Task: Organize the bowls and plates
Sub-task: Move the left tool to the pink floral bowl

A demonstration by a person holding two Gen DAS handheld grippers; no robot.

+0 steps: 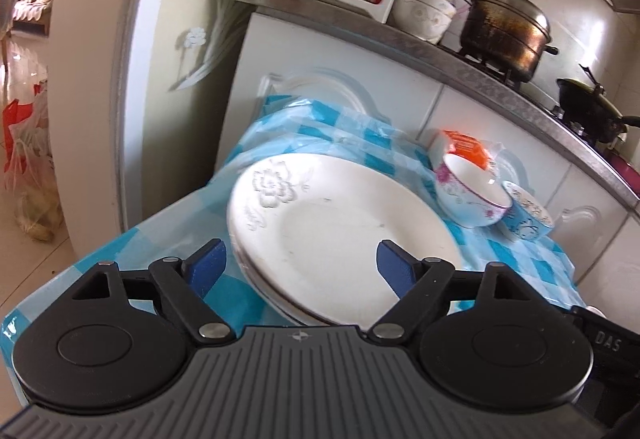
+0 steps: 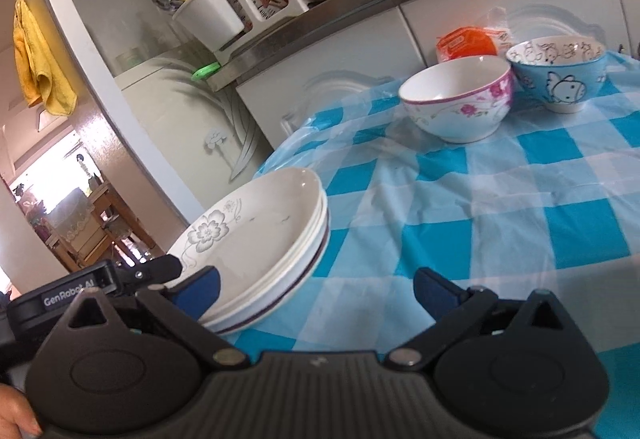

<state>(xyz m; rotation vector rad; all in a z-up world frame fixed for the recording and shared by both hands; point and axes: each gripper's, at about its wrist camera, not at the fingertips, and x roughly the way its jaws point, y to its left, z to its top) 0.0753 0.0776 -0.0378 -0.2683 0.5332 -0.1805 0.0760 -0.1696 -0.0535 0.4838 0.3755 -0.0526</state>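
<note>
Left gripper [image 1: 298,263]: I have the jaws spread full wide, nothing held; the plate stack's near rim lies between the blue pads, pads clear of it.
Right gripper [image 2: 316,291]: also wide open and empty; its left pad sits just beside the stack's edge, whether touching I cannot tell.
Table [image 2: 520,199]: blue-and-white checked cloth under a clear plastic cover, likely slick.
Plate stack [image 1: 340,223]: several white plates with a grey flower print, nested at the table's near-left corner. I judge them heavy together, stiff, glazed-slippery, breakable; grip at the rim, or lift from both sides.
Pink-flowered bowl [image 2: 458,99]: far side, touching the blue one. Light, rigid; pinch the wall at the lip.
Blue cartoon bowl [image 2: 560,73]: rightmost, same handling.
</note>
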